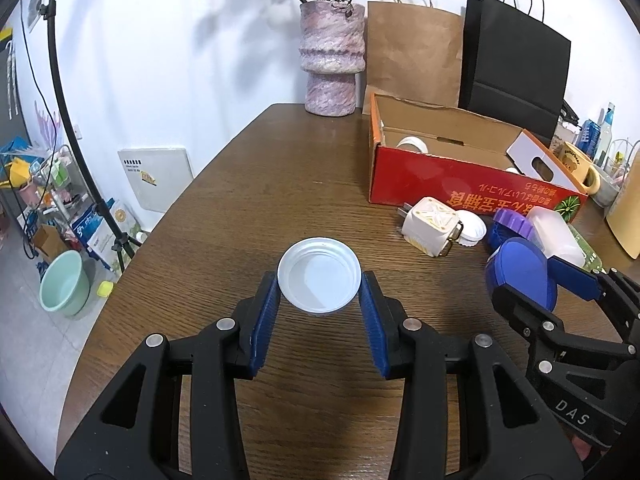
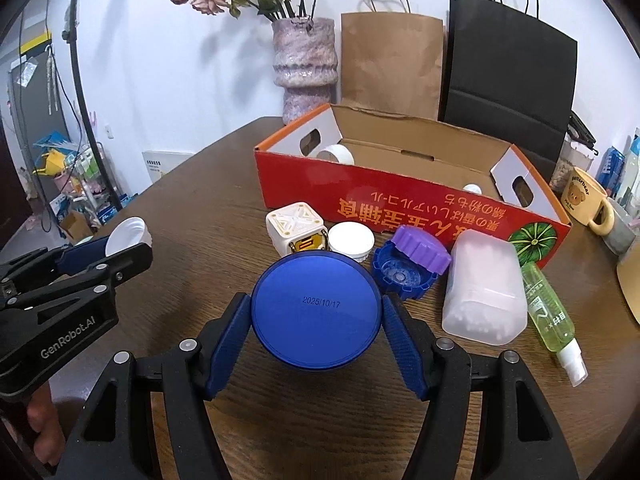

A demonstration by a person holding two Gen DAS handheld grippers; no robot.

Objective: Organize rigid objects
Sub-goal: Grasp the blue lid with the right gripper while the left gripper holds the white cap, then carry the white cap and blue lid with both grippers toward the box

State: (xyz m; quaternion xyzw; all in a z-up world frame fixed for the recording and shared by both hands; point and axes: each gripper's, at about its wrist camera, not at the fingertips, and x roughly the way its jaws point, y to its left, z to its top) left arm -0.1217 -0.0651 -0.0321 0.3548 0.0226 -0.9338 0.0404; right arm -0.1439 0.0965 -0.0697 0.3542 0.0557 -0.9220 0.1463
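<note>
Both claws grasp round lids above the brown tabletop [image 1: 248,184].

The left claw [image 1: 320,304] is clamped on a white lid [image 1: 319,280], its hollow side up, near the tabletop's left side. The right claw [image 2: 318,316] grips a blue lid [image 2: 316,310] stamped with a date, just in front of a white cube [image 2: 295,226], a small white cap [image 2: 351,240], a purple cap [image 2: 420,250] and a translucent box [image 2: 486,288]. Behind them stands an open red carton [image 2: 400,200].

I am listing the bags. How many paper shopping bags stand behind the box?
2: a brown paper bag beside the vase, and a black paper bag on its right. Others may be hidden.
</note>
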